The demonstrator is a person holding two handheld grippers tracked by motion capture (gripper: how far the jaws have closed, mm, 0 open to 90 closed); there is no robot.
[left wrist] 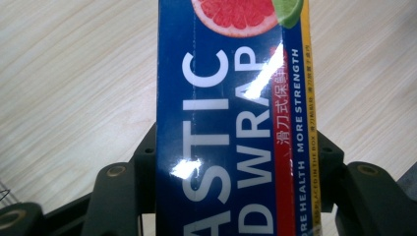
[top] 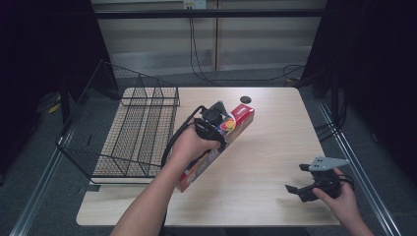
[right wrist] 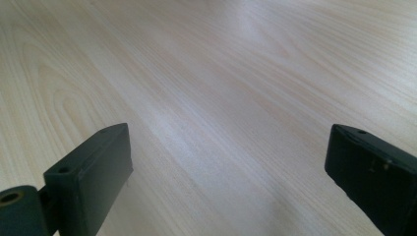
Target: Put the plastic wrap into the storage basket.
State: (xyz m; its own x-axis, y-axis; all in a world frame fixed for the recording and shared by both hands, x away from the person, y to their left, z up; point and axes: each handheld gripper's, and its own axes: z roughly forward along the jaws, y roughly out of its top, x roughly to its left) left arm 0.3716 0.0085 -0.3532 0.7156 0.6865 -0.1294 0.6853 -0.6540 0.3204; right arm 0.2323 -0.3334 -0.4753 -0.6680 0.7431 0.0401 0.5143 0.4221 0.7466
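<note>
Nearest, at the right front of the surface (top: pixel 265 162), the right hand-held gripper (top: pixel 297 179) rests low in the person's hand with its jaws spread wide and nothing between them; its own view looks along bare pale wood. Left of it and a little farther in, the left hand-held gripper (top: pixel 216 127) is clamped across a long box (top: pixel 239 119) of plastic wrap, red on its side and blue on its printed face, one jaw pressed to each long edge as the left gripper view shows. The box slants from near-left to far-right above the middle of the surface; its near end sits low by the person's forearm, and I cannot tell whether that end touches the wood. To the left, from the near edge to the far, stands a black wire basket (top: pixel 137 132), part of it hanging off the left edge, with nothing visible inside. The step in hand looks like carrying the box, most likely toward the basket. The next move would call for swinging the box left, lifting it over the basket's rim, turning it to lie along the basket's length, then lowering before letting go. Count: one box, one basket, two hand-held grippers, one small dark round spot (top: pixel 245 100) at the far side.
</note>
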